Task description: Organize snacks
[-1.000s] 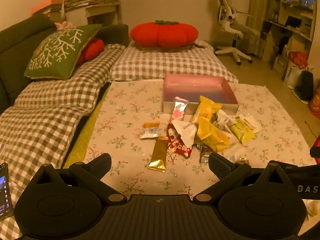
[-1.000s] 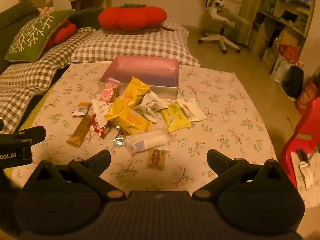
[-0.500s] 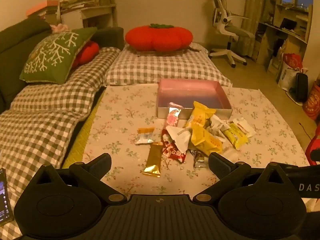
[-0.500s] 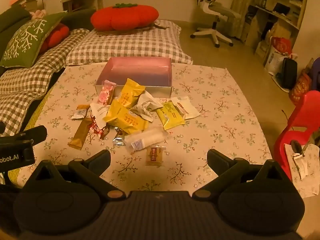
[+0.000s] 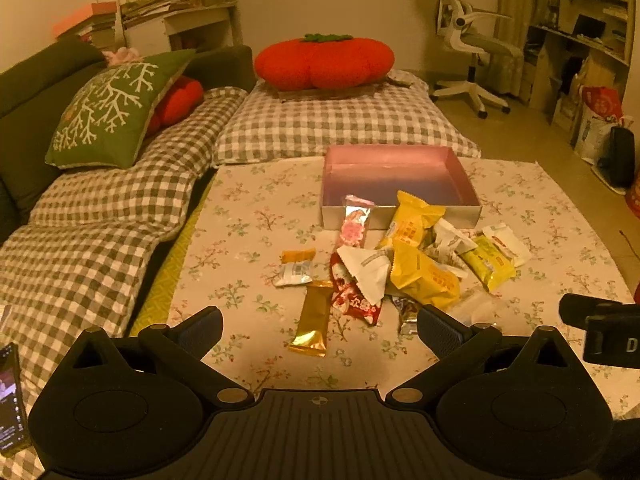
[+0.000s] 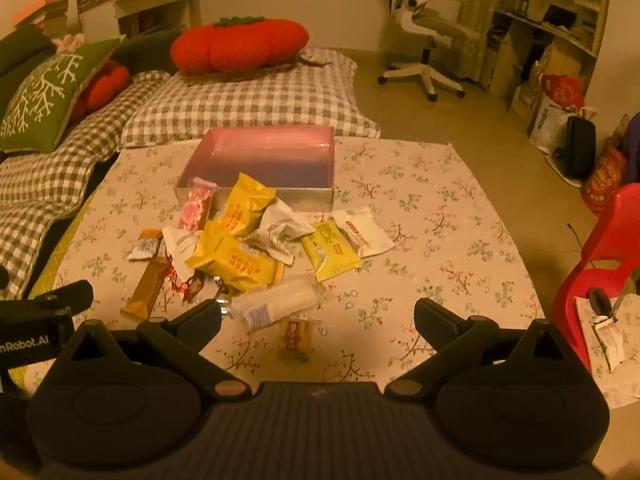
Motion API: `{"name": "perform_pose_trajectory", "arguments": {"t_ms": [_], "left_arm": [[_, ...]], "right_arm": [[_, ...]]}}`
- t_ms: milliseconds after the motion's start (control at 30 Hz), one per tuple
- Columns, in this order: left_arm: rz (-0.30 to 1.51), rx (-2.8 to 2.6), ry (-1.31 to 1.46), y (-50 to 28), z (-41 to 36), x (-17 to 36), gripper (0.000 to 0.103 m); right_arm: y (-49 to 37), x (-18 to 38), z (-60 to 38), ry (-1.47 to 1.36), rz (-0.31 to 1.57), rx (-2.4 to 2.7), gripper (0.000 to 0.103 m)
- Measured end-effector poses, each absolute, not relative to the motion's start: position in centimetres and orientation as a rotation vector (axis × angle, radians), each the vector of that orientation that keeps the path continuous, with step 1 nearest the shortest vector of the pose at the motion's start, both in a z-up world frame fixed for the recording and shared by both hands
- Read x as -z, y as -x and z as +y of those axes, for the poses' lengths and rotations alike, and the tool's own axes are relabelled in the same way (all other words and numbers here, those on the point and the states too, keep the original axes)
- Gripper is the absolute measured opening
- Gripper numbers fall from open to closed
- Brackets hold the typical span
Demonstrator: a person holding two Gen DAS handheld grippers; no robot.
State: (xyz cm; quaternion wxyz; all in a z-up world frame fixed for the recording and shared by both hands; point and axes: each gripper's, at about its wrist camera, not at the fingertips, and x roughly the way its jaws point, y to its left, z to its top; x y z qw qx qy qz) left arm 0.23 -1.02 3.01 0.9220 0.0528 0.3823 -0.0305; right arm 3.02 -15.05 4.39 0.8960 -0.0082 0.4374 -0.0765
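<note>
Lately both views have drawn back slightly from the heap of wrapped snack packets (image 5: 400, 264), none yet in the shallow pink cardboard box (image 5: 396, 160) just behind it. Left gripper (image 5: 319, 326) and right gripper (image 6: 318, 314) hover above the floral tablecloth (image 6: 440, 240), spread wide, empty.

Ahead of me: round red tomato-shaped cushion (image 5: 324, 63) on grey-white checked floor mattress (image 5: 340, 126). To my left, green pillow with white branch pattern (image 5: 114, 108) against dark sofa. White swivel office chair (image 6: 426, 34) far right; red plastic chair (image 6: 604, 248) beside table.
</note>
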Motion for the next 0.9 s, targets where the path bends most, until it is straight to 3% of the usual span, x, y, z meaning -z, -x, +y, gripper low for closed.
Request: {"name": "perform_pose_trajectory", "arguments": {"t_ms": [900], "left_arm": [[0.873,0.068,-0.103,-6.9,-1.9,-0.4,0.103]], "right_arm": [[-8.6,-1.8,-16.1,0.021,1.001,0.158,0.103]]}}
